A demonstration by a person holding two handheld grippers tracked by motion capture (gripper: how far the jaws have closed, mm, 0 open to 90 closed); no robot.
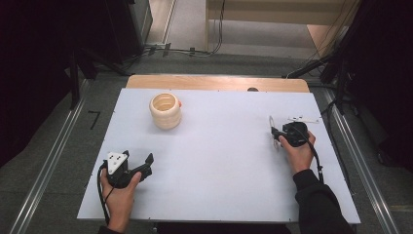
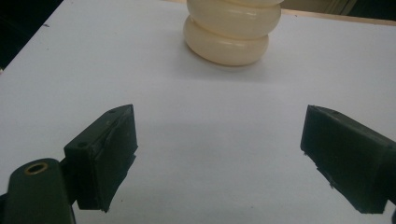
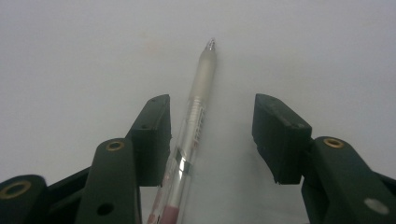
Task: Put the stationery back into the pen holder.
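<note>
On the white table [image 1: 219, 185], seen from the high view, a cream ribbed pot [image 1: 165, 111] made of stacked rings stands far back on the left side, and its top is open. The person's left hand [image 1: 119, 195] holds the left gripper [image 1: 146, 163] near the front left edge of the table, and its jaws are spread apart with nothing in them. The person's right hand [image 1: 298, 155] holds the right gripper [image 1: 275, 132] over on the right side of the table, well apart from the pot. A thin clear pen [image 1: 272, 131] shows by that gripper's jaws, but it is too small there to tell how it sits. From the left gripper view, the two black jaws stand wide apart over bare white table, and the cream pot [image 2: 231, 32] sits ahead of them, not touching them. From the right gripper view, the jaws are part way open, and the clear pen [image 3: 196, 112] lies on the table between them. The pen rests right against the jaw on the left of that view, and a gap shows between it and the other jaw, so it is not squeezed. Its tip points away from the gripper.
</note>
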